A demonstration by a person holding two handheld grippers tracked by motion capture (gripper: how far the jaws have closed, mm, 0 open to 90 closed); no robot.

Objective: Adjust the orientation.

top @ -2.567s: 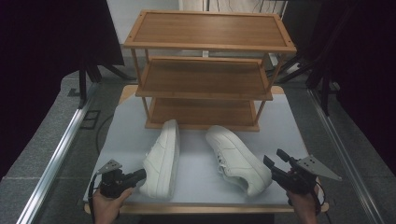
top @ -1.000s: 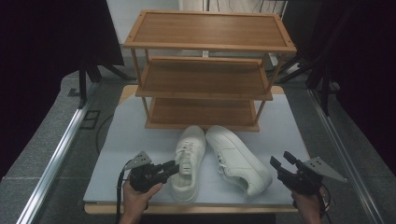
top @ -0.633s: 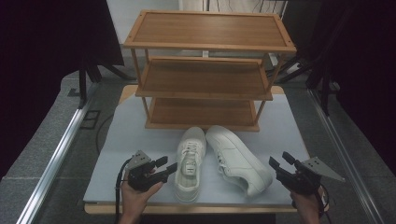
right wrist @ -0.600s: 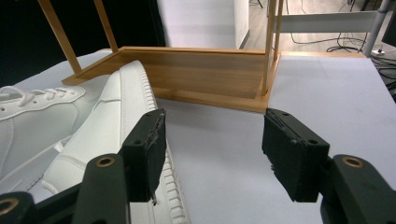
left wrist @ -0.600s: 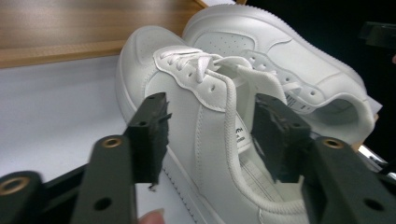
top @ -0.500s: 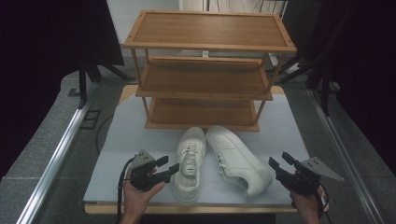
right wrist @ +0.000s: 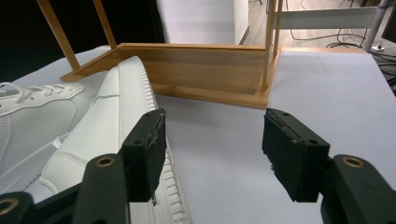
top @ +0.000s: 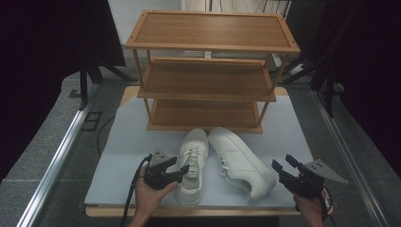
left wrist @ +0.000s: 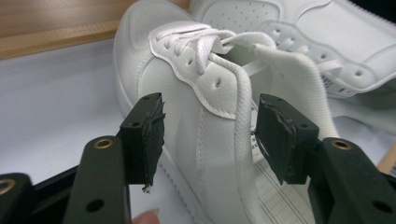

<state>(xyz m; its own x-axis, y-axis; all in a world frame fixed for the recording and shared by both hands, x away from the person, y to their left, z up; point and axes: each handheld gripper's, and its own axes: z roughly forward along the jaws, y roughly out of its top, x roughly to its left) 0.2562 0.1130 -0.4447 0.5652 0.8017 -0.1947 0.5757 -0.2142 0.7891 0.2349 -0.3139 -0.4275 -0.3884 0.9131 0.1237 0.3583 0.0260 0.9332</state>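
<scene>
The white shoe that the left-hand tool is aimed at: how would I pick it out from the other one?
Start at the wooden rack; two white shoes lie before it on the grey table. It is the left shoe, upright with laces on top, beside the left gripper, whereas the right shoe lies tipped on its side.

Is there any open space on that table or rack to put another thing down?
All three tiers of the wooden rack are bare. The table is open left of the upright shoe and right of the tipped shoe. The middle front is crowded.
</scene>
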